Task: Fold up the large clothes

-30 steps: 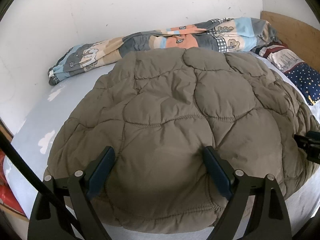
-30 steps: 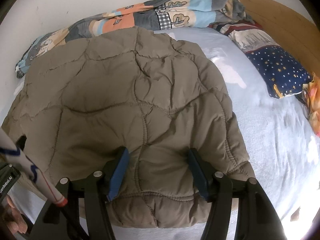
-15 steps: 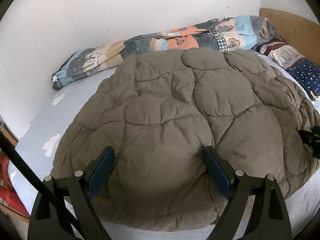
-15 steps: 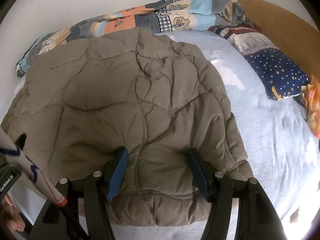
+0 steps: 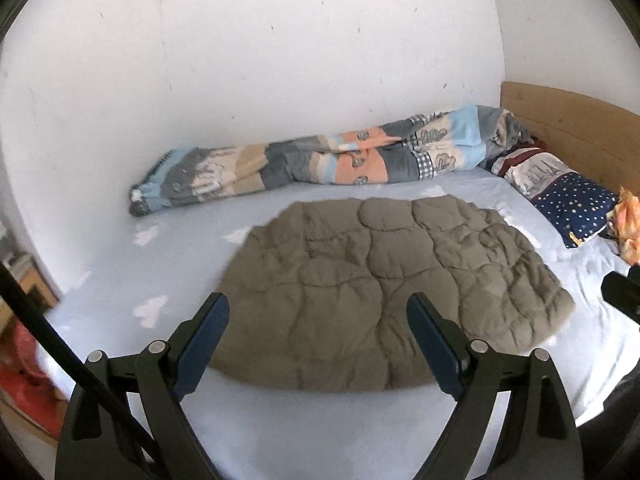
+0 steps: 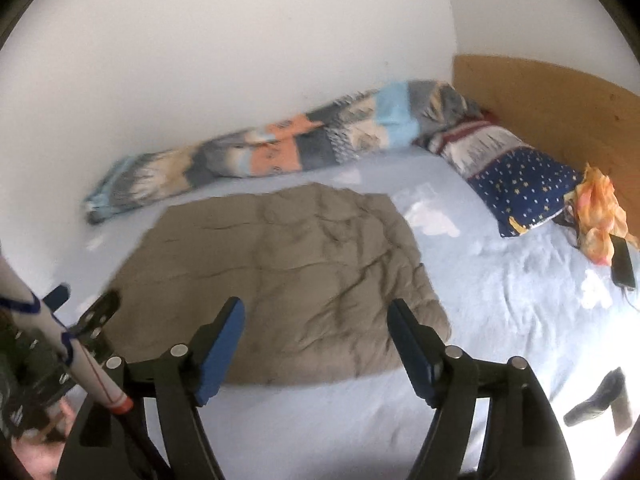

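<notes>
Both of your grippers, left gripper (image 5: 318,322) and right gripper (image 6: 316,326), stand apart, empty, above the folded olive-brown quilted jacket (image 5: 384,300) on the pale-blue bedsheet (image 5: 168,264); right jaws just widened.

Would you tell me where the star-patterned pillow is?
The pillow lies at the right of both views, against the headboard, between the rolled blanket and an orange cloth.

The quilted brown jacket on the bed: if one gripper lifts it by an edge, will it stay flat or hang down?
The quilted brown jacket would probably droop: its surface is wrinkled and soft. Its puffy padded panels suggest it is light for its size. It looks bulky, so a thin edge may be easier to pinch than the middle.
</notes>
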`<state>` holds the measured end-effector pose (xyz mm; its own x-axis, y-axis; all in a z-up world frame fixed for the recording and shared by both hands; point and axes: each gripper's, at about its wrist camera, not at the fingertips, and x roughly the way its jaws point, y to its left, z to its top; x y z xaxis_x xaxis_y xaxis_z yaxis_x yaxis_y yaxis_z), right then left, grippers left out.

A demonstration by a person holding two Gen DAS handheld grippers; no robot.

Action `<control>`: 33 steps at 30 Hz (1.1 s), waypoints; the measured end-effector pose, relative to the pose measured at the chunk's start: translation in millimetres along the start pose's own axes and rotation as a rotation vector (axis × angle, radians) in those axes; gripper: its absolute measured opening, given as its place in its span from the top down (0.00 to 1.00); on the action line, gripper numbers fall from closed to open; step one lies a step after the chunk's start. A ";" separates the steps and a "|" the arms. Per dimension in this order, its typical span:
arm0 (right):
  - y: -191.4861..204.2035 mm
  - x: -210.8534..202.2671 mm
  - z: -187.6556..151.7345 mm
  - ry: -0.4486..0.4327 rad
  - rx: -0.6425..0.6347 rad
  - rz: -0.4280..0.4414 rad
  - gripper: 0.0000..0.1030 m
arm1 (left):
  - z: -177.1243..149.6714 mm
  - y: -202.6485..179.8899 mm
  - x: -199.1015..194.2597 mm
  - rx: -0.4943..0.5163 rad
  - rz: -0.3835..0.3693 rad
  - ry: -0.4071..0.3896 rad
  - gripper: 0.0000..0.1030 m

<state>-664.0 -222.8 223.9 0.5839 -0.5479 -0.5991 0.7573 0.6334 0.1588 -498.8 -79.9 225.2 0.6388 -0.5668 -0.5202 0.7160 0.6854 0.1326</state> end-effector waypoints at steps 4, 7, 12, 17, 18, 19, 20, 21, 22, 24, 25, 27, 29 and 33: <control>22.1 -67.5 -1.0 -0.072 -0.040 0.053 0.20 | 1.9 17.9 -62.6 -0.008 0.012 -0.050 0.03; 33.1 -115.4 -1.8 -0.155 -0.038 0.110 0.10 | -0.4 33.4 -89.5 -0.050 -0.013 -0.070 0.00; 57.0 -137.6 -18.6 -0.160 -0.078 0.145 0.09 | -3.2 42.8 -97.9 -0.069 0.041 -0.080 0.00; 63.3 -120.9 -31.2 -0.073 -0.086 0.162 0.09 | -9.1 40.6 -88.8 -0.036 0.098 -0.028 0.00; 63.1 -119.7 -33.1 -0.073 -0.086 0.161 0.09 | -9.5 39.1 -85.6 -0.023 0.097 -0.012 0.00; 64.1 -118.9 -34.2 -0.074 -0.089 0.160 0.09 | -10.2 37.8 -82.3 -0.012 0.109 0.002 0.00; 65.4 -117.2 -35.1 -0.070 -0.096 0.163 0.09 | -10.9 37.3 -80.2 -0.008 0.140 0.011 0.00; 64.6 -114.3 -35.1 -0.066 -0.100 0.164 0.09 | -11.1 37.9 -78.5 -0.009 0.150 0.017 0.00; 64.5 -112.4 -35.4 -0.063 -0.103 0.163 0.09 | -11.3 38.7 -76.6 -0.013 0.148 0.021 0.00; 65.2 -108.4 -37.0 -0.057 -0.109 0.161 0.09 | -12.2 40.6 -72.8 -0.026 0.121 0.031 0.00; 65.5 -106.2 -37.7 -0.052 -0.109 0.159 0.09 | -12.9 41.9 -69.3 -0.034 0.121 0.047 0.00; 64.6 -101.6 -37.7 -0.046 -0.106 0.154 0.09 | -14.6 42.1 -62.6 -0.030 0.129 0.070 0.00; 64.4 -96.2 -37.6 -0.033 -0.105 0.154 0.09 | -16.8 41.3 -55.5 -0.015 0.138 0.090 0.00; 66.7 -90.0 -38.3 -0.023 -0.115 0.154 0.09 | -20.5 38.7 -47.4 -0.006 0.134 0.109 0.00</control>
<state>-677.2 -110.3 258.4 0.6982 -0.4511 -0.5559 0.6207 0.7683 0.1561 -507.1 -17.1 237.6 0.6939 -0.4176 -0.5866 0.6248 0.7541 0.2023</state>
